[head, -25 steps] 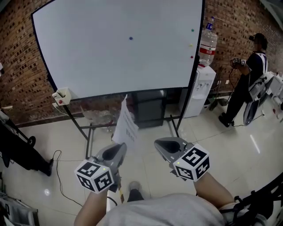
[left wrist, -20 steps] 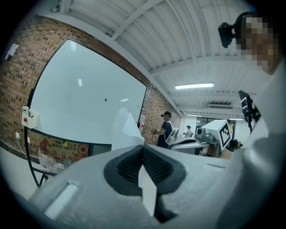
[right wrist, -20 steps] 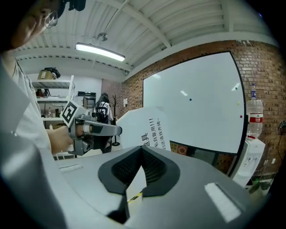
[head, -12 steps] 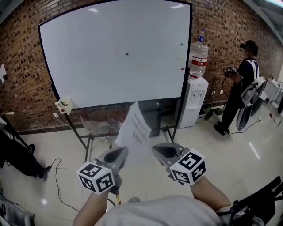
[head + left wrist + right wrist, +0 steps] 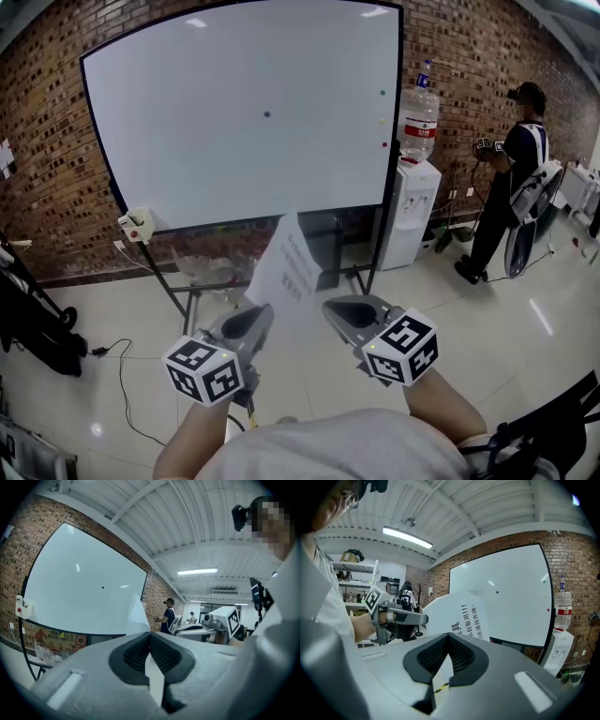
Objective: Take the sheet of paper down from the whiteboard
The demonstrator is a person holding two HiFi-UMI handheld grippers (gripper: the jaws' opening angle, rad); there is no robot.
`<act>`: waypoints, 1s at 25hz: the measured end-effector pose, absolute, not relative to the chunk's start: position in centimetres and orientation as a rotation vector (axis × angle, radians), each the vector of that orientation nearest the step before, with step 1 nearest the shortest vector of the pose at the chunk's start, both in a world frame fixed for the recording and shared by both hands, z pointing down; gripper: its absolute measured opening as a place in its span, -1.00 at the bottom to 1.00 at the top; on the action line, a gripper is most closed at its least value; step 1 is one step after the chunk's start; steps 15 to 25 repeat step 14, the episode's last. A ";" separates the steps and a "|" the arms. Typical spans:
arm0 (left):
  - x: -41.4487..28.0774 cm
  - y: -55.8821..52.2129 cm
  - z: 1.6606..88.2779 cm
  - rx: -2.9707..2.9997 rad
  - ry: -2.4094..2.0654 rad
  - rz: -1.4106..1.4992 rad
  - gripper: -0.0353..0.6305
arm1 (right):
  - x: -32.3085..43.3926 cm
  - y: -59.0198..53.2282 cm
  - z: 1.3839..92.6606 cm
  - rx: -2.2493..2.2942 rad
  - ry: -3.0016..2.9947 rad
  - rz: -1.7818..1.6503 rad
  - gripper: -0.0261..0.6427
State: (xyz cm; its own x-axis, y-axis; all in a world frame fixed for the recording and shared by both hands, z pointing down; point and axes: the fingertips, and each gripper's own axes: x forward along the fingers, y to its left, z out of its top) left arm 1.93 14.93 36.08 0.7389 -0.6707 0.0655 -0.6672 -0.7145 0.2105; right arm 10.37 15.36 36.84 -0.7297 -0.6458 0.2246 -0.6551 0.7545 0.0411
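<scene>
My left claw (image 5: 262, 314) is clamped shut on the lower left of the sheet of paper (image 5: 289, 272). My right claw (image 5: 330, 307) is pinched shut on its lower right. Each claw's own view shows the sheet nipped between the closed pads. The sheet stands tilted at the lower centre of the head view, off the whiteboard (image 5: 234, 112), which fills the upper middle. A person (image 5: 511, 178) stands at the far right, near a water dispenser (image 5: 412, 187).
</scene>
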 end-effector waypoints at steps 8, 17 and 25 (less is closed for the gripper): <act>2.5 15.3 36.2 2.715 -1.081 -0.013 -0.89 | 11.3 15.6 37.2 1.024 -2.730 0.069 -0.92; 3.3 16.0 36.0 2.720 -1.077 -0.004 -0.89 | 11.9 16.1 37.1 1.012 -2.730 0.065 -0.92; 3.3 16.0 36.0 2.720 -1.077 -0.004 -0.89 | 11.9 16.1 37.1 1.012 -2.730 0.065 -0.92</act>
